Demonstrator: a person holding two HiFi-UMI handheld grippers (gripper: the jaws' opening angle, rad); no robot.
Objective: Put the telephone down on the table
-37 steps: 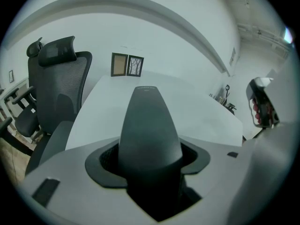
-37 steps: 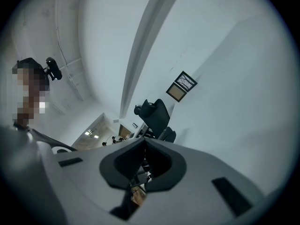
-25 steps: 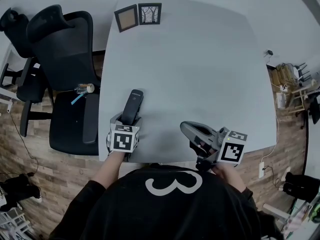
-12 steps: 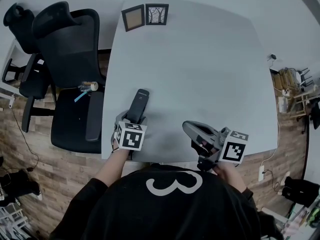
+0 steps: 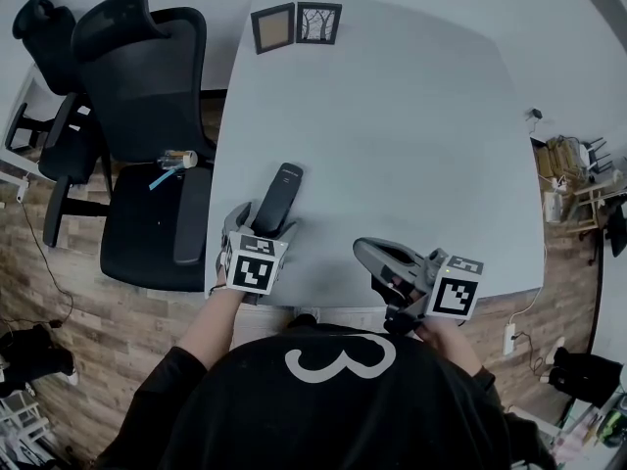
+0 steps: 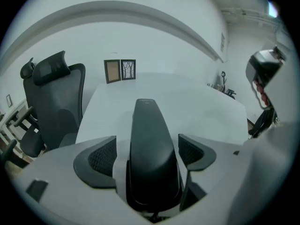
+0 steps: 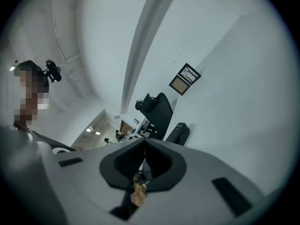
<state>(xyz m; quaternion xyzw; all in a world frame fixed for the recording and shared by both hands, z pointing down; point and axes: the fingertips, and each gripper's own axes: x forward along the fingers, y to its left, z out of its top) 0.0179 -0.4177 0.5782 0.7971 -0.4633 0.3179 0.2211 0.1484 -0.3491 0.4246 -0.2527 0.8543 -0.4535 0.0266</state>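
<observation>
A black telephone (image 5: 278, 194) lies lengthwise on the pale grey table (image 5: 392, 116) near its front left corner. My left gripper (image 5: 260, 227) straddles the near end of the telephone (image 6: 151, 139). Its jaws are opening, and a gap shows between each pad and the telephone's sides. My right gripper (image 5: 365, 251) hovers at the table's front edge, right of the telephone. In the right gripper view its jaws (image 7: 144, 146) meet tip to tip, shut, with nothing between them.
Two small picture frames (image 5: 273, 27) (image 5: 319, 23) stand at the table's far left edge. A black office chair (image 5: 147, 96) sits close to the table's left side, with a small tube (image 5: 174, 161) on its seat. Clutter lies on the floor at right.
The left gripper's jaws have spread apart from the telephone's sides. The telephone sits slightly farther onto the table. The right gripper has hardly moved.
</observation>
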